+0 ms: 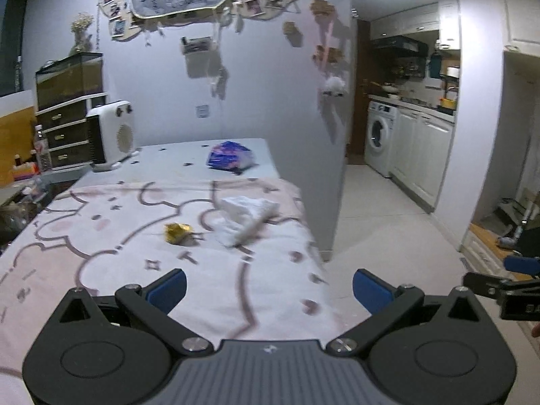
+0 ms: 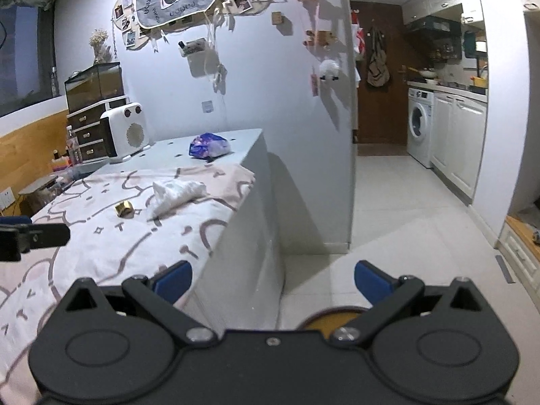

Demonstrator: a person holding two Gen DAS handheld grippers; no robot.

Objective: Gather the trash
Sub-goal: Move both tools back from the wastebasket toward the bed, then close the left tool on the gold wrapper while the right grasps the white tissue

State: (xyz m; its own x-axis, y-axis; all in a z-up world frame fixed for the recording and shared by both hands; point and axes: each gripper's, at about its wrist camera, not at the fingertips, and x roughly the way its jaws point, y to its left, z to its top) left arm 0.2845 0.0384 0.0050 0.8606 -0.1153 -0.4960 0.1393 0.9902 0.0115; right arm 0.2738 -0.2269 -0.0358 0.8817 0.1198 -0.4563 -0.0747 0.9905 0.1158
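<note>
A: A lilac-walled room was shown, with a kitchen and washing machine [image 2: 419, 125] seen beyond the partition. What was laid out on the surface?

B: A pink patterned blanket [image 1: 111, 253] was spread over a raised white platform [image 2: 236, 236]. Near its far end, crumpled white tissue [image 1: 244, 219] was seen, with a small gold wrapper [image 1: 177, 232] just beside it. Further back, on the bare top, a purple plastic bag [image 1: 229, 159] was lying near a white heater [image 1: 113, 135].

A: What trouble could be expected?

B: The tissue is judged soft and loose, so part of it could be left behind if pinched at one edge. The wrapper is small and flat, and the blanket could be caught with it.

A: How were the grippers posed?

B: The left gripper [image 1: 269, 290] was held level over the blanket, jaws spread wide, nothing between them. The right gripper [image 2: 272, 285] was held off the platform's corner, over the floor, equally wide and empty. All trash was well ahead of both.
</note>
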